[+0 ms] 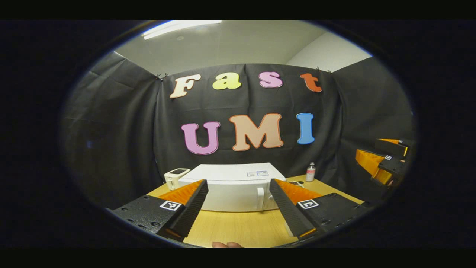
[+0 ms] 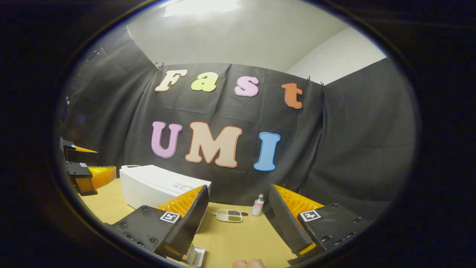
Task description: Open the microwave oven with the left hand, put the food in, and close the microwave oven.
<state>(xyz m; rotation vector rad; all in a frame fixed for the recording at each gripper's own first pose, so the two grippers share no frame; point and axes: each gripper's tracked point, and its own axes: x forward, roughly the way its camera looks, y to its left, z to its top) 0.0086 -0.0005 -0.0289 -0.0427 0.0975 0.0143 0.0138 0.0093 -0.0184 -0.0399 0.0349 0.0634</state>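
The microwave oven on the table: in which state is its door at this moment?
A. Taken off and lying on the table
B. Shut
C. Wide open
B. In the left gripper view the microwave oven shows a flat closed front with its handle flush against it, and the left gripper has open jaws short of it.

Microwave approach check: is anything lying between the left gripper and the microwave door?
No. In the left gripper view, bare table lies between the open left gripper and the closed microwave.
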